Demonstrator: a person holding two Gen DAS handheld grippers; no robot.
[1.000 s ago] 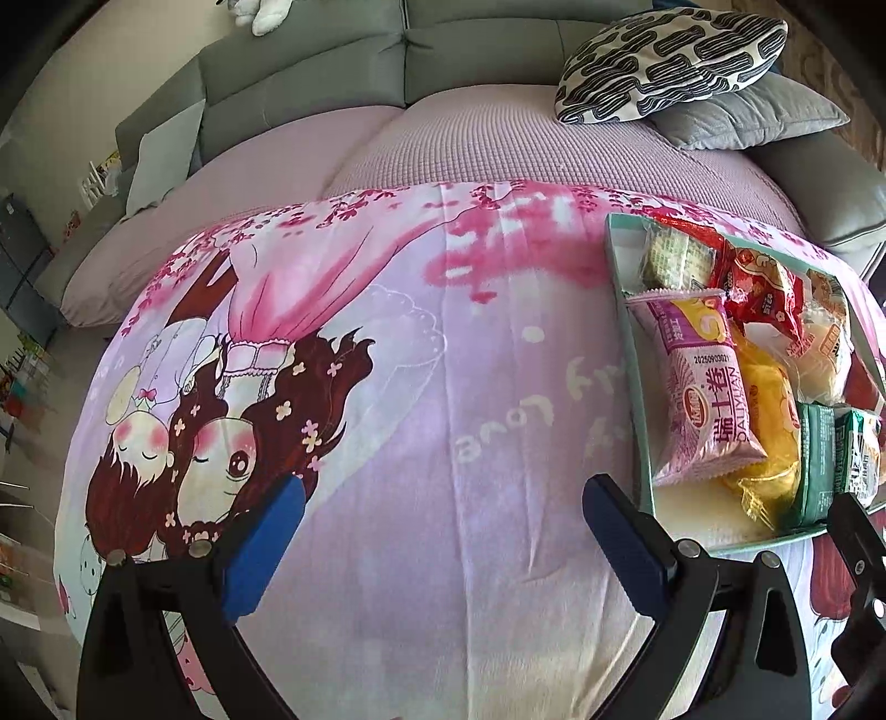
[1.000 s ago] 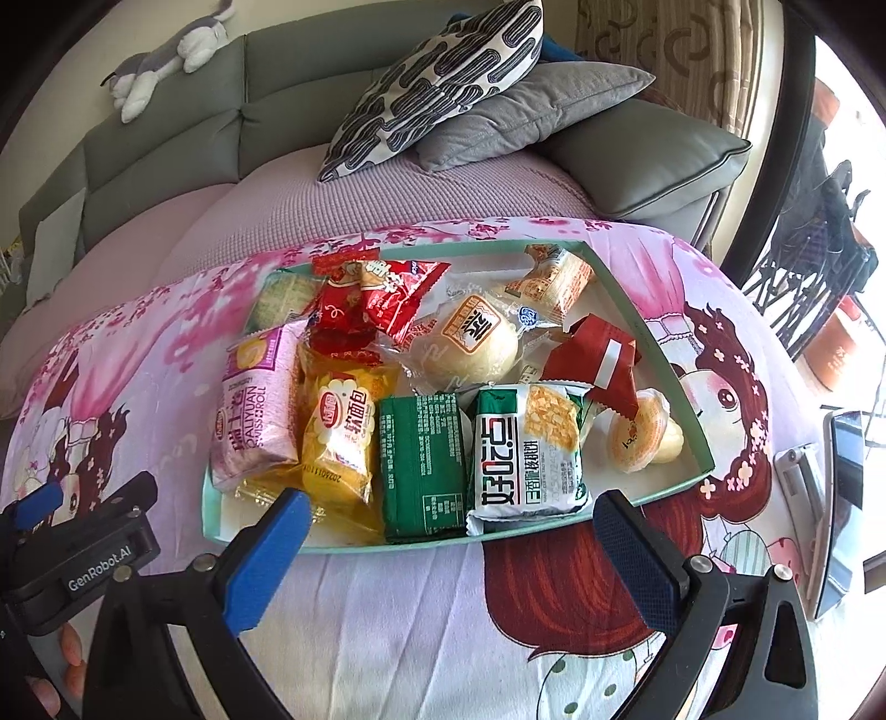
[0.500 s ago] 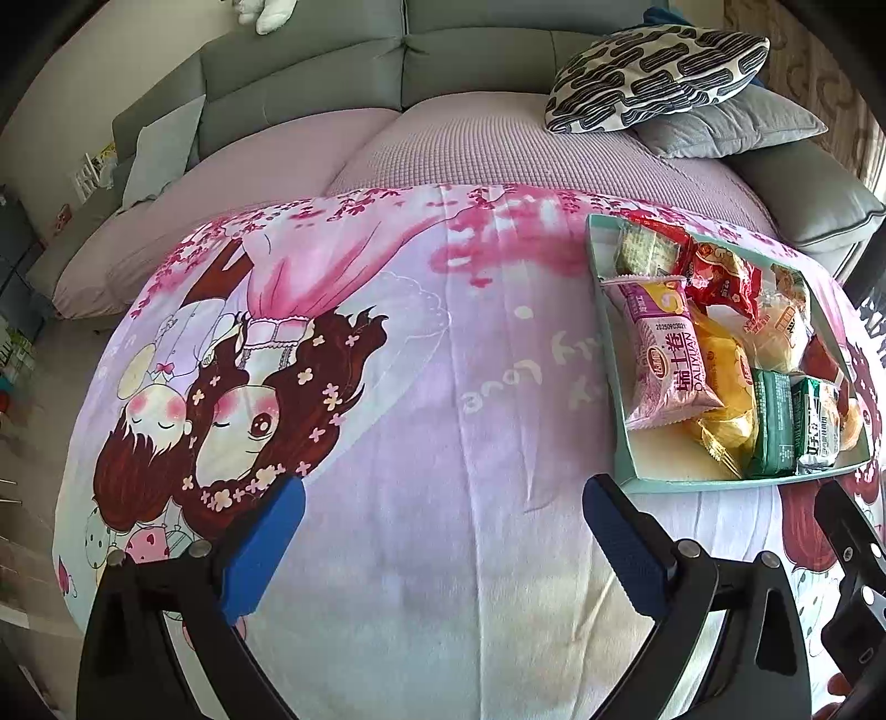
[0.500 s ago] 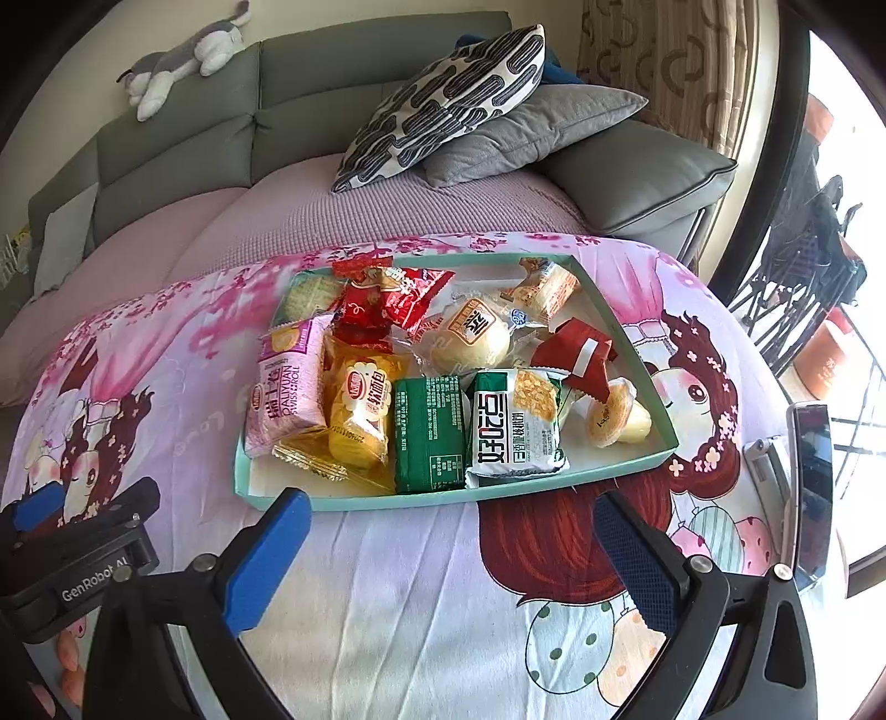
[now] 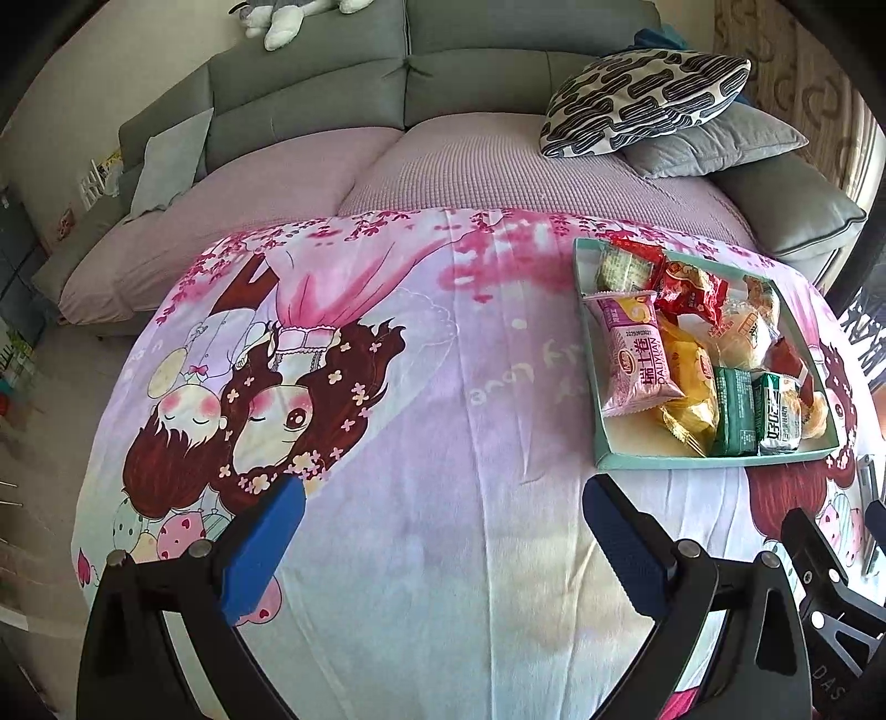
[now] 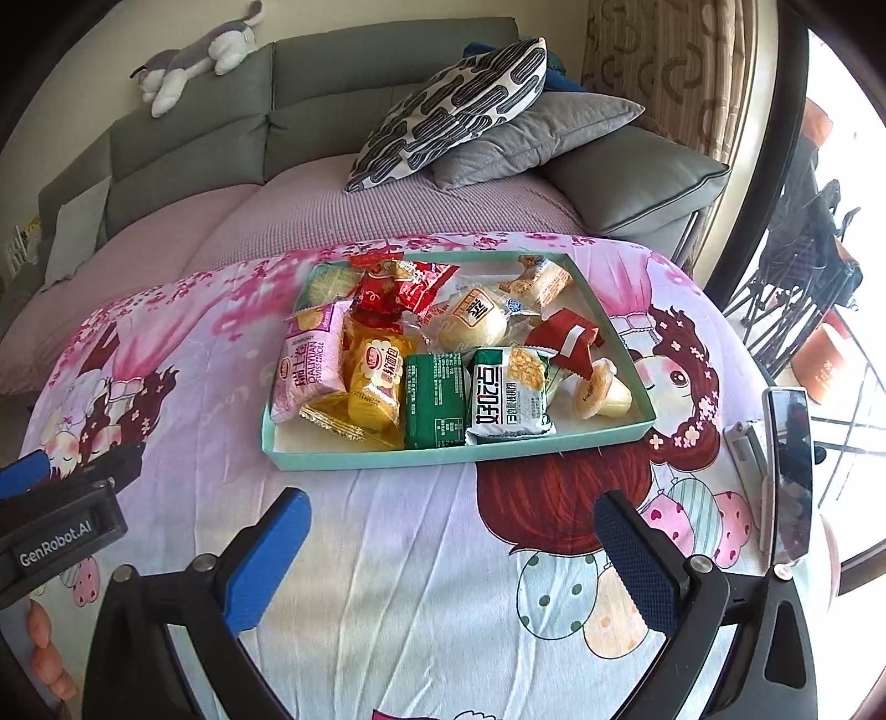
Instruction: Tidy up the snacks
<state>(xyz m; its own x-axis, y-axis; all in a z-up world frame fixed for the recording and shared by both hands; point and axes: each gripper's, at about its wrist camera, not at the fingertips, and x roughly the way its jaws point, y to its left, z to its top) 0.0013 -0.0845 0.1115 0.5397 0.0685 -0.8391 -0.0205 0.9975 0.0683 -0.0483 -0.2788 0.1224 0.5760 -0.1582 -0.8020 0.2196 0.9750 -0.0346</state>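
both claws have drawn back since a second ago: the tray (image 6: 354, 461) that then sat just ahead of the right claw (image 6: 451, 540) now lies well ahead of it, and in the left view it has shrunk away to the far right of the left claw (image 5: 443, 529). both claws are spread wide with nothing between the blue pads, held above the cartoon-print cloth (image 5: 421, 421) on the table. one teal tray holds all the snacks, about eleven packets: one pink roll packet (image 6: 308, 363) at the left end, one yellow bread packet (image 6: 377, 376) next to it, one dark green packet (image 6: 434, 400), one white-and-green packet (image 6: 509, 394), one jelly cup (image 6: 601, 394) at the right end, two red packets (image 6: 404, 285) farther back, one round bun (image 6: 470, 321) and a few smaller ones behind. to the right of the right claw a phone (image 6: 789, 471) stands on the table edge. beyond the tray, two cushions (image 6: 459, 108) rest on the sofa (image 6: 332, 72), with one plush toy (image 6: 194, 52) on its back.
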